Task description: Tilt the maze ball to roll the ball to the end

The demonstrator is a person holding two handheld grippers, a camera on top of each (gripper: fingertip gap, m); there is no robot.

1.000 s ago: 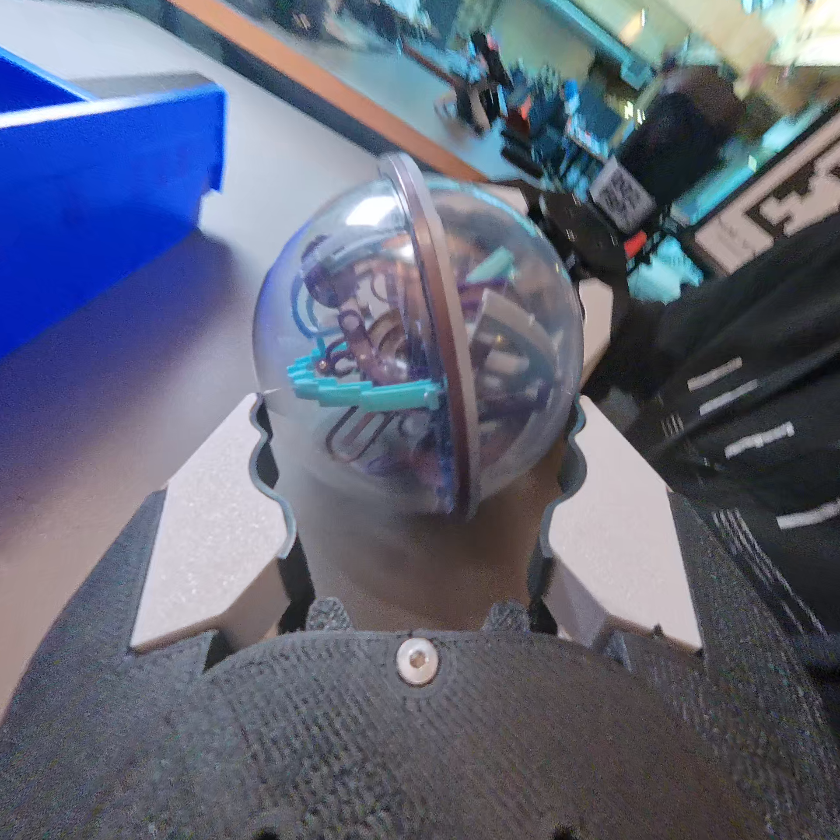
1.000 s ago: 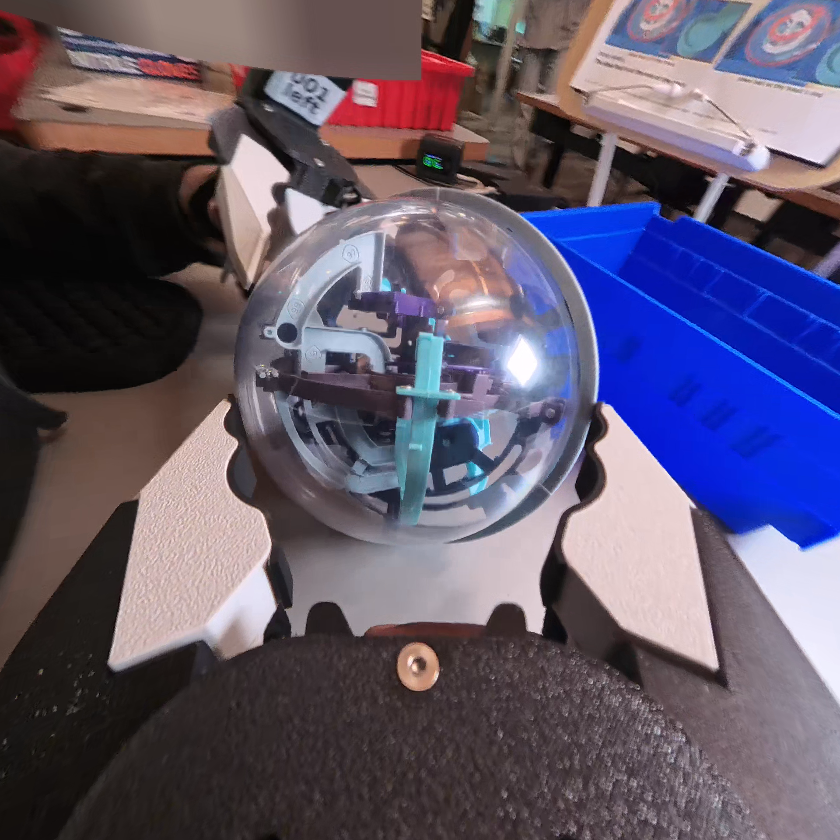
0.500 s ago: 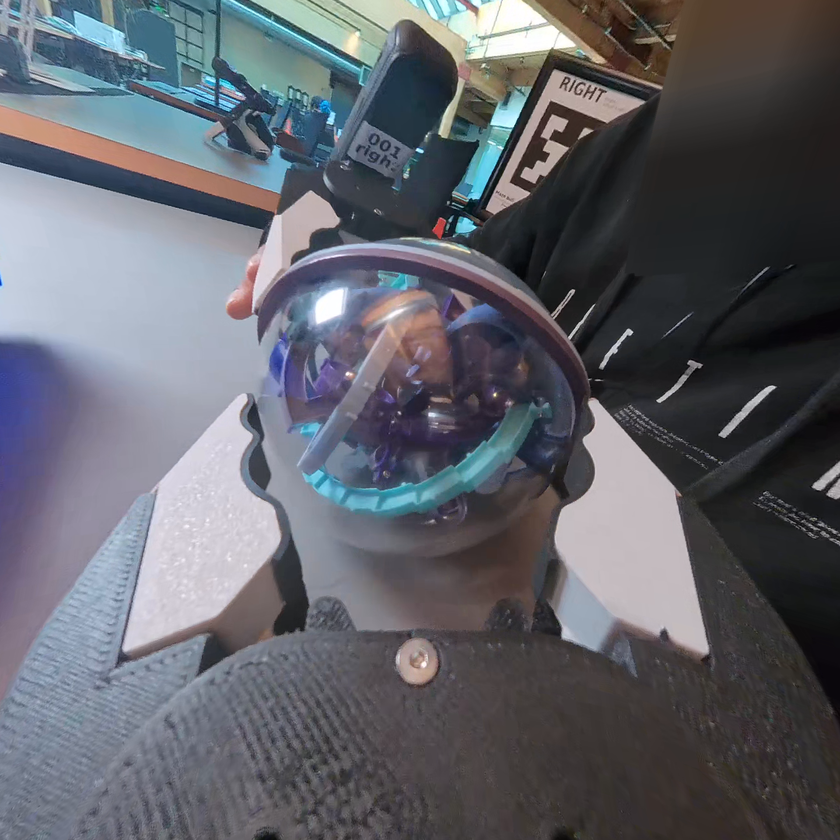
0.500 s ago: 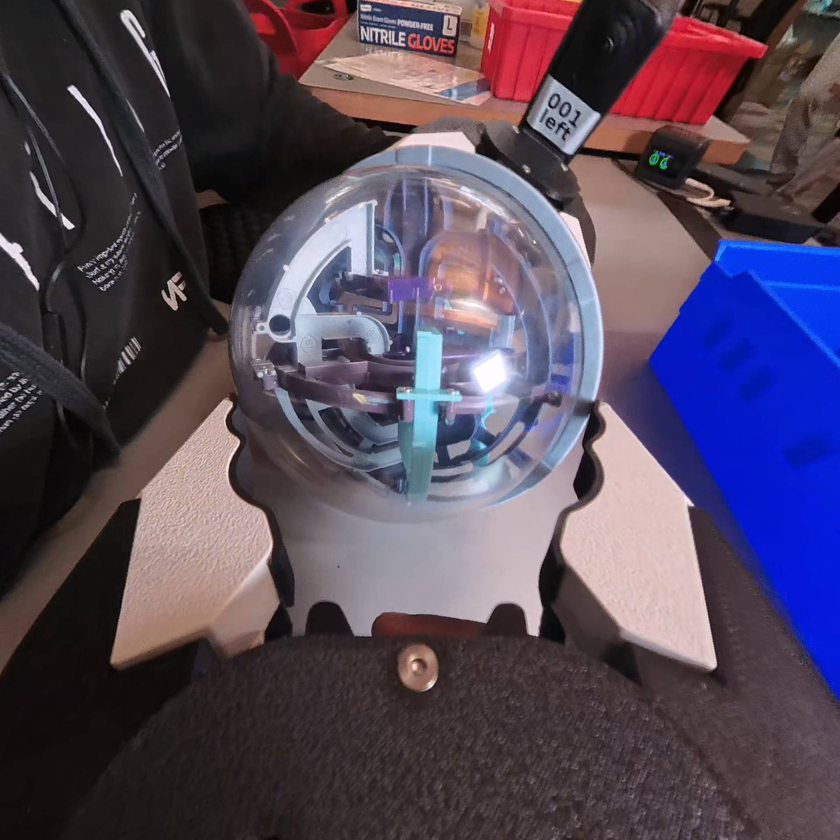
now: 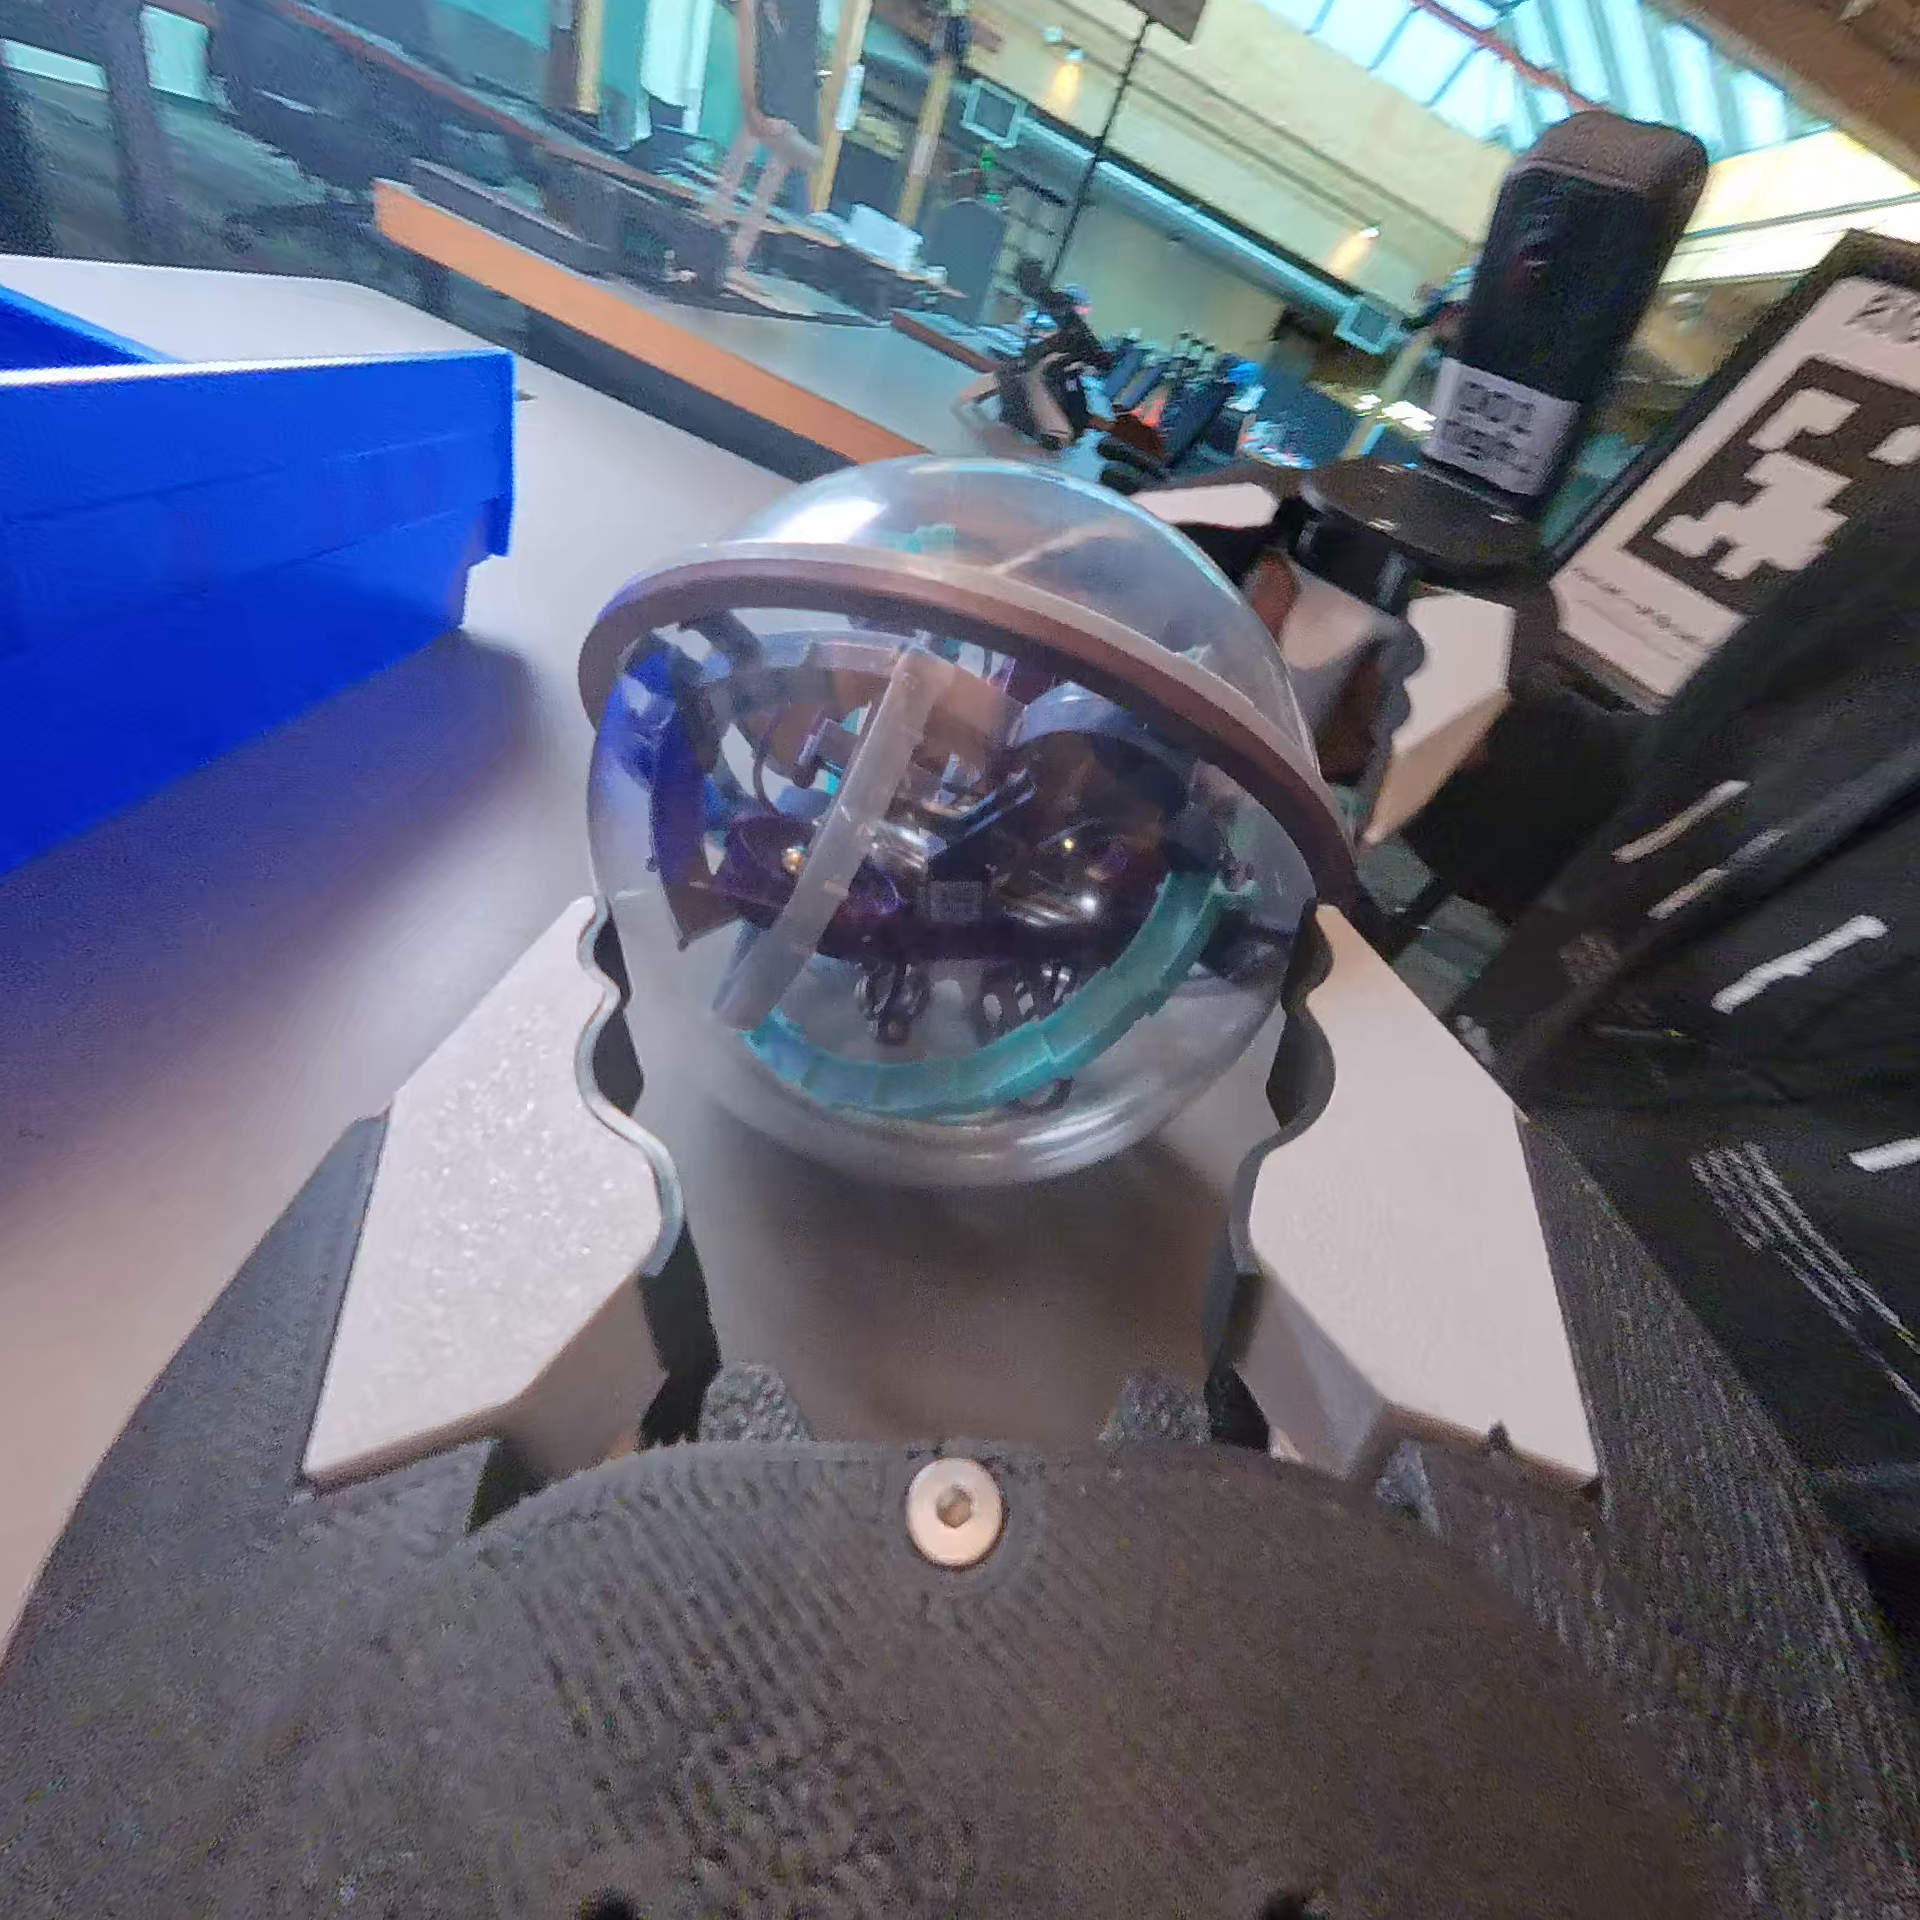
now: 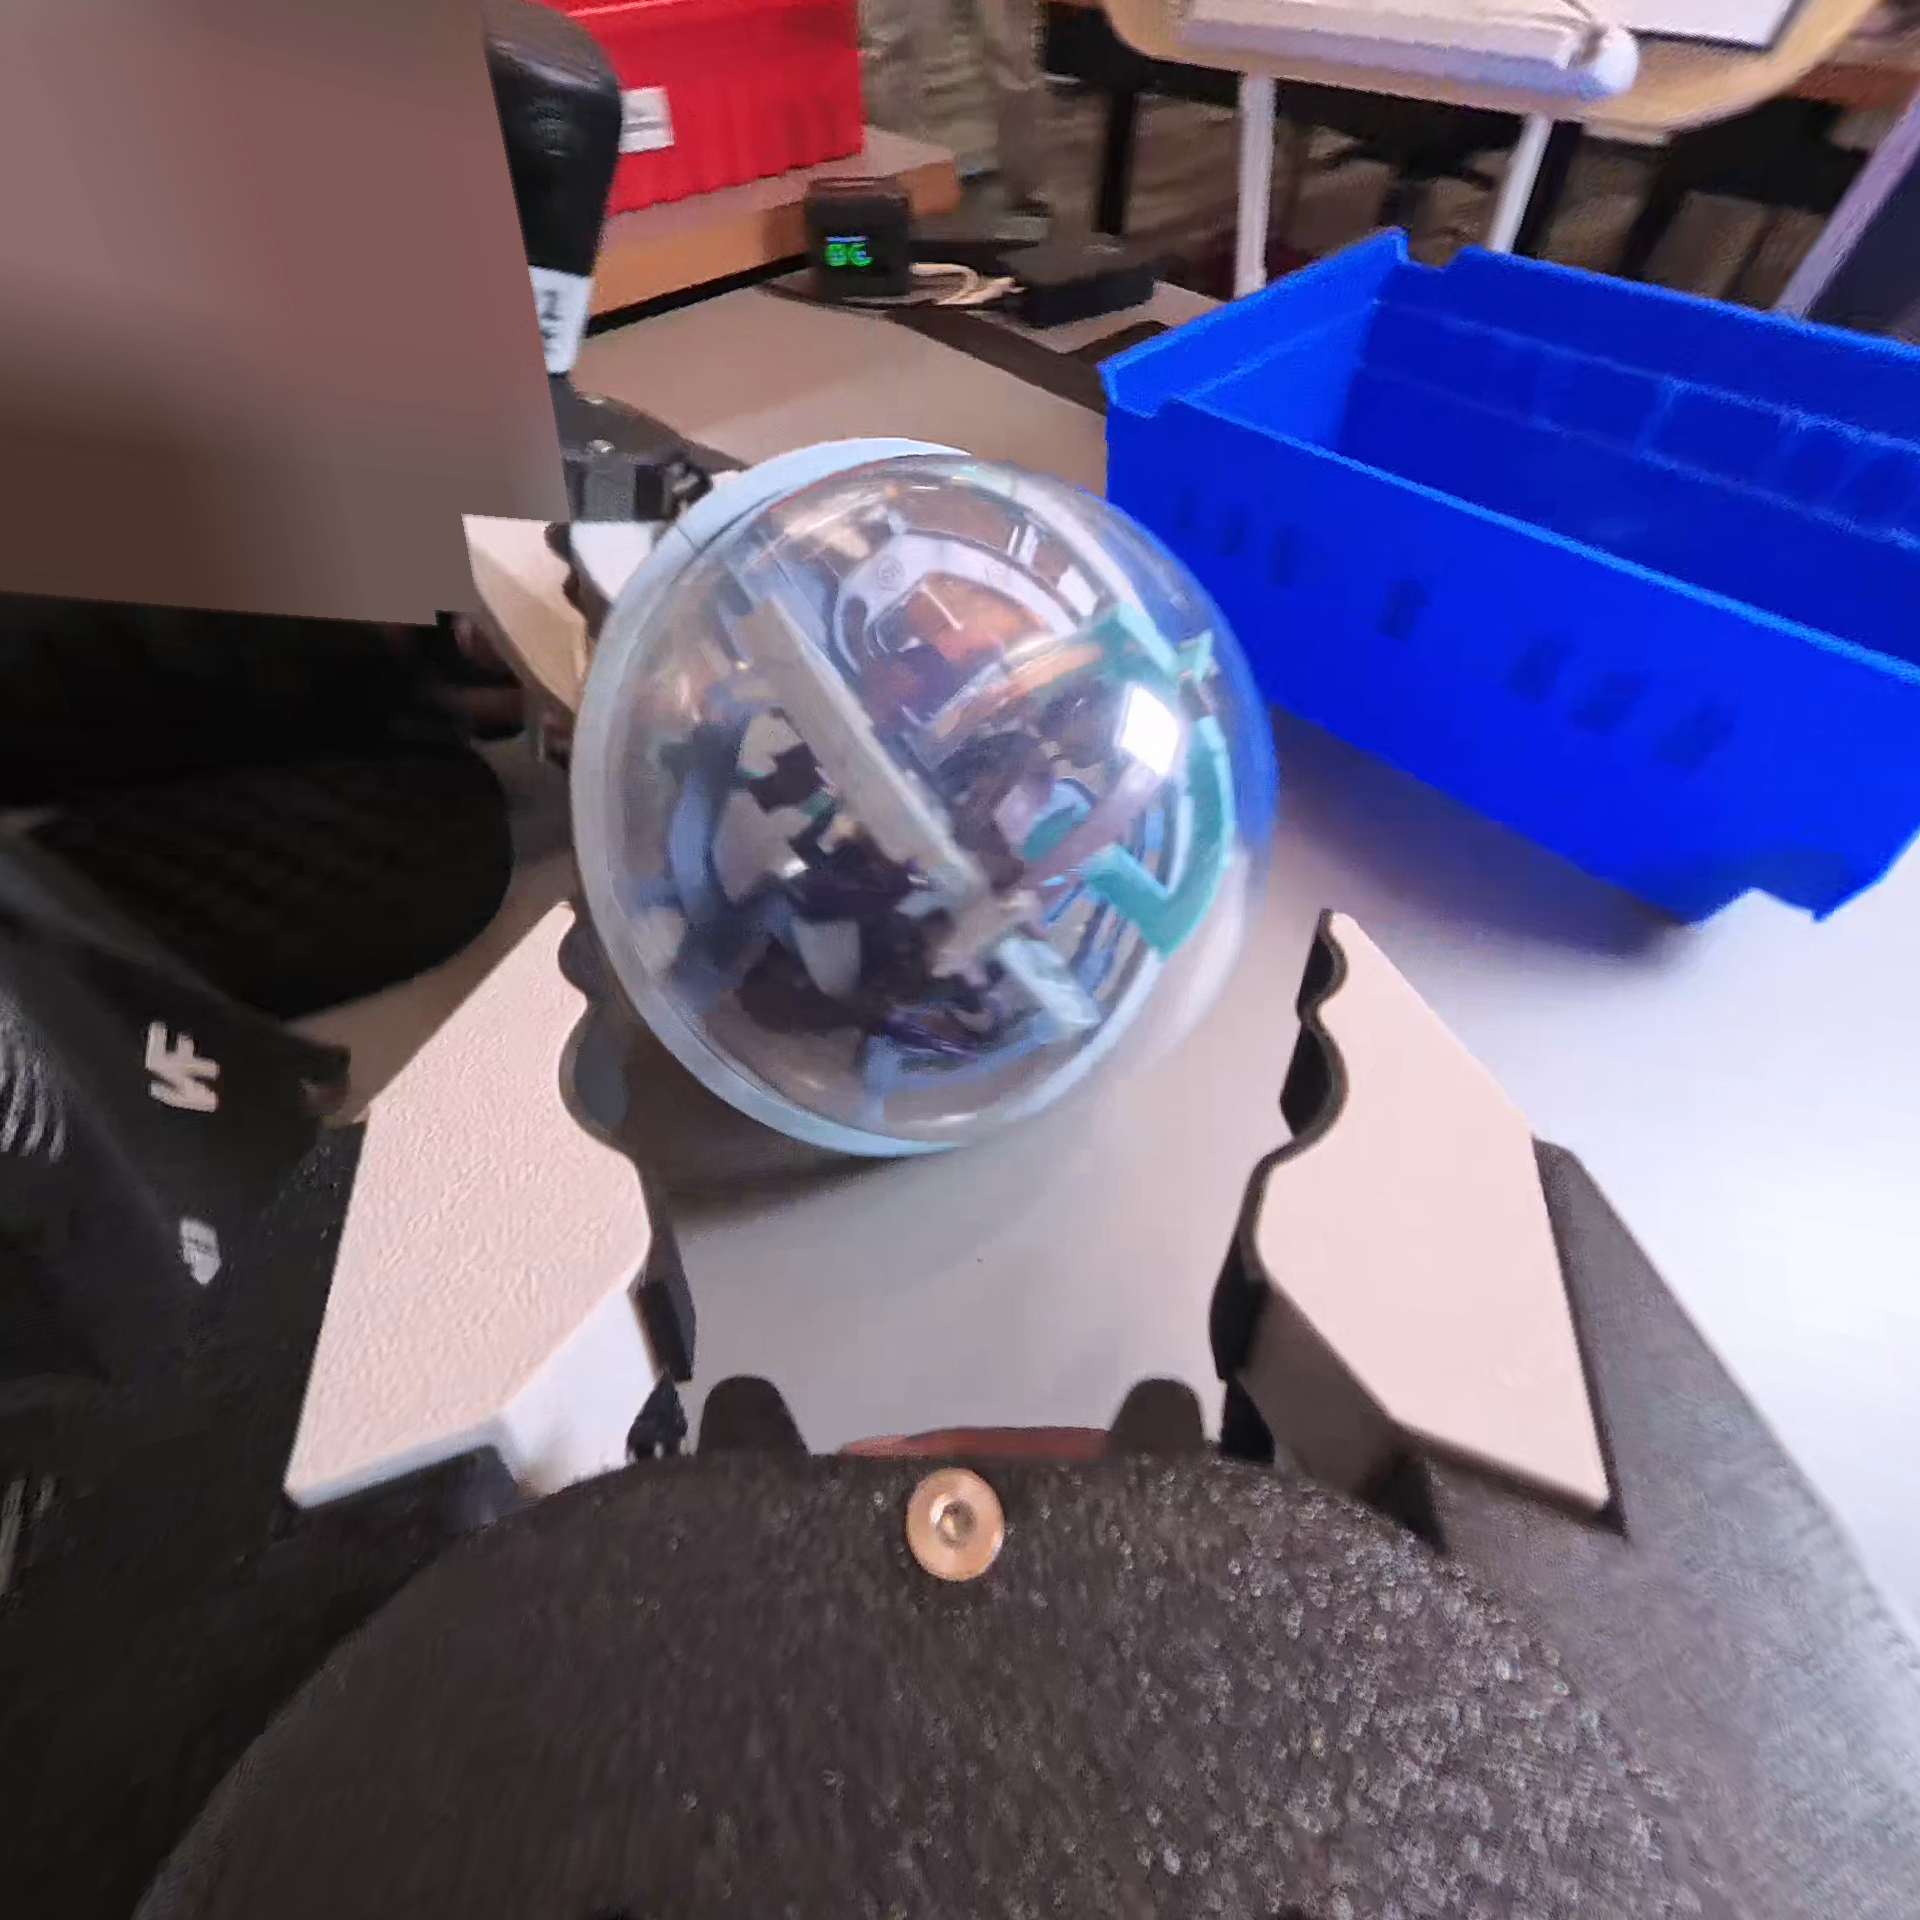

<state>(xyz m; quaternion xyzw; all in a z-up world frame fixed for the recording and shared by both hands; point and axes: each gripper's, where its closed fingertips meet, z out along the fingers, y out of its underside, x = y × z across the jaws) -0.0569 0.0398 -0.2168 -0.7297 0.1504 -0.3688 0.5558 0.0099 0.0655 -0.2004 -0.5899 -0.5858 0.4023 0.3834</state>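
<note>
The maze ball (image 5: 945, 831) is a clear sphere with a grey seam ring and teal, purple and grey tracks inside. My left gripper (image 5: 951, 935) is shut on the maze ball, with both fingertips against its sides. A small metallic ball (image 5: 795, 854) shows on a purple track. In the right wrist view the maze ball (image 6: 914, 800) is blurred and sits low over the table, with its shadow right beneath. My right gripper (image 6: 945, 935) is open. Its right finger (image 6: 1340, 997) stands apart from the sphere. The left gripper's white finger (image 6: 520, 592) shows behind the ball.
A blue bin (image 5: 229, 540) stands on the grey table (image 5: 260, 1039) to the left, and shows at the right in the right wrist view (image 6: 1558, 623). A person in black clothing (image 5: 1766, 883) is close by. A red bin (image 6: 727, 94) stands on a far table.
My right gripper has let go of the maze ball and drawn back from it. The ball has turned, its seam ring now tilted, and has come down toward the table in my left gripper.
</note>
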